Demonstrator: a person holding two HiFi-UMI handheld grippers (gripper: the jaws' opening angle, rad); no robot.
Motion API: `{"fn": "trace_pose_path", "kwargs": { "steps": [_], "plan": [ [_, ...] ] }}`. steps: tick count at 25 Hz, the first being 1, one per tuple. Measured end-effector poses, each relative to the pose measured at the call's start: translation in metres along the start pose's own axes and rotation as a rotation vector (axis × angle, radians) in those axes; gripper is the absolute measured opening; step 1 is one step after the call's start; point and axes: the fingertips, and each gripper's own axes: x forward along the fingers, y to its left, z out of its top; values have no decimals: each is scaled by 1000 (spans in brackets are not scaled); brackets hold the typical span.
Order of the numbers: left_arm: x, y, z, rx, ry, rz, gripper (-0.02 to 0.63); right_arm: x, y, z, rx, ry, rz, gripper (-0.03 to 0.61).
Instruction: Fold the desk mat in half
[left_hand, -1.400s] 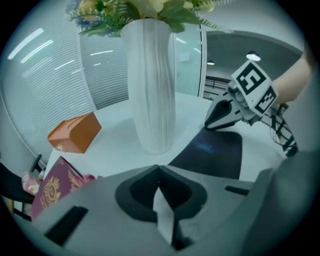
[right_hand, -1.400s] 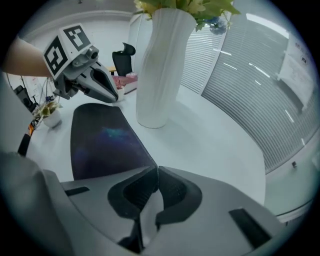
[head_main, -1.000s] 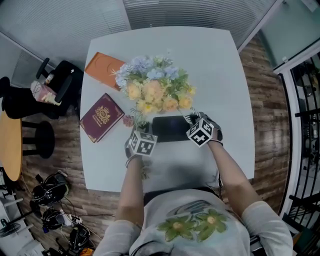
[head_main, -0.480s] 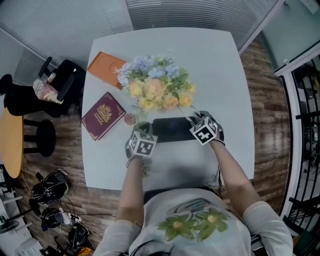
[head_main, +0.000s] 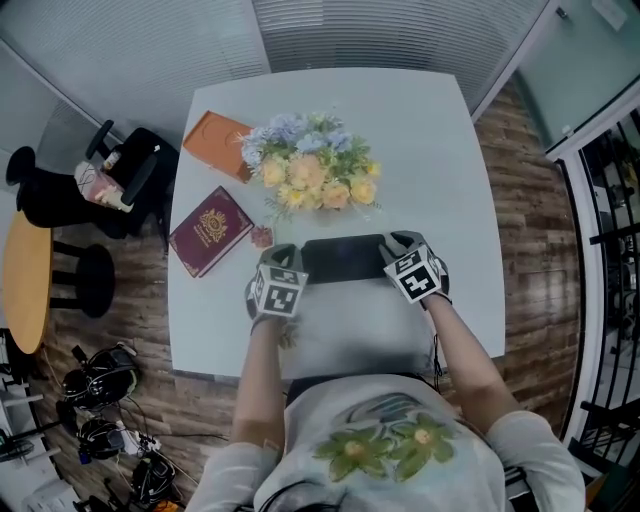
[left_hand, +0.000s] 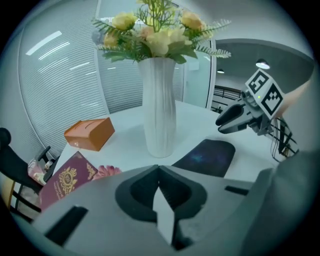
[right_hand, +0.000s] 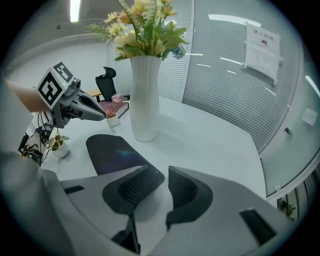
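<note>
Desk mat lies between left tool, pressed together, and right tool, just opened and empty.

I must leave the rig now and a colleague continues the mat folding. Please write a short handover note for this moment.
Left claw: shut, nothing in it, held above the table.
Right claw: its jaws have just been opening; nothing between them, clear of the mat.
Desk mat: lies flat on the table, on the person's side of the flower vase, between the two claws.
Done: the mat looks folded into a compact dark rectangle, though its layers are hard to make out.
Left: probably only to check that the edges match, then draw both claws back.
</note>
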Motion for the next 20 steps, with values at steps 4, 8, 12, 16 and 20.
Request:
{"fn": "trace_pose_path", "kwargs": {
  "steps": [4, 8, 12, 16, 20],
  "plan": [
    [-22, -4, 5, 8, -32, 16, 5, -24, 8, 15, 60, -79, -4, 123],
    [-43, -8, 8, 15, -57, 28, 5, -47, 16, 27, 81, -141, 4, 123],
    [-66, -10, 18, -6, -105, 48, 5, -67, 29, 37, 87, -186, 30, 120],
    [-88, -18, 29, -21, -146, 56, 5, -85, 38, 45, 104, -242, 40, 77],
    [-109, -32, 39, -27, -187, 61, 5, -104, 48, 51, 126, -282, 63, 52]
  ]
}}
